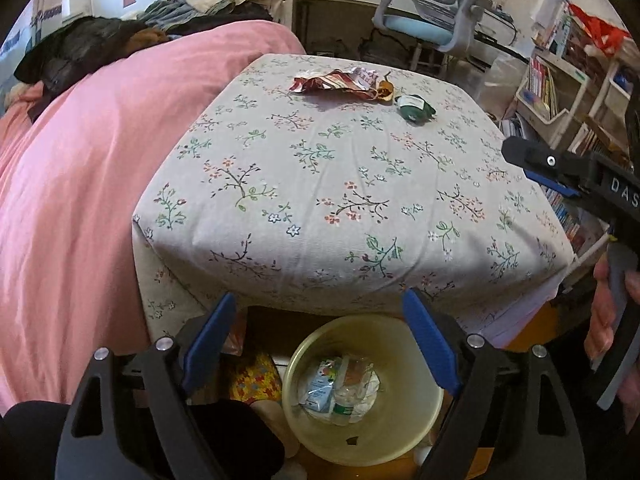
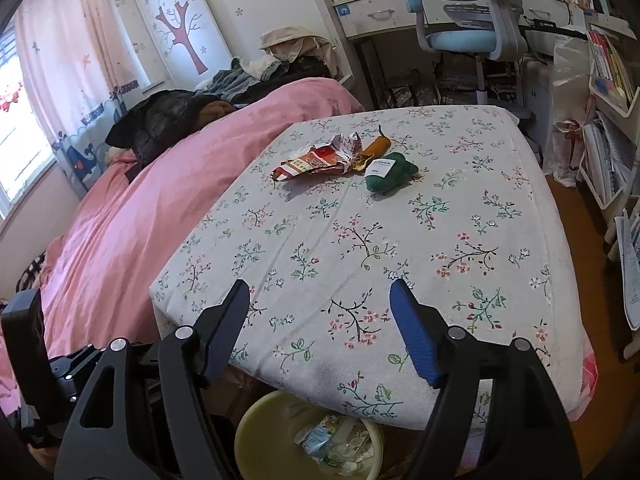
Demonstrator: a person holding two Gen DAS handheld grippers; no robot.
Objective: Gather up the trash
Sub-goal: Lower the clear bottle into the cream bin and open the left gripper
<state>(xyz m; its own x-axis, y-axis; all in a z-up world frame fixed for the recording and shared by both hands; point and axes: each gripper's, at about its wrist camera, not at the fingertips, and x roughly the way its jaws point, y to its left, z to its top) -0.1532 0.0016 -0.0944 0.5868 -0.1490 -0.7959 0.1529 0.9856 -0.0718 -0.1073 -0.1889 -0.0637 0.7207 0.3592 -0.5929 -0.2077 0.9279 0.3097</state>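
Trash remaining on the bed (image 2: 400, 240) is seen near its far end: a crumpled red snack wrapper (image 2: 316, 162), then a banana peel (image 2: 374, 150) touching it, then a rolled green sock bundle with a paper label (image 2: 390, 172) just beside. The wrapper is judged light, thin and crinkly, best pinched at a raised fold; the peel is judged soft and slippery. The left claw (image 1: 320, 344) is held wide open and empty above the yellow bin (image 1: 424, 408), where packets already lie. The right claw (image 2: 320, 328) is likewise open, with nothing gripped, over the bed's near edge.
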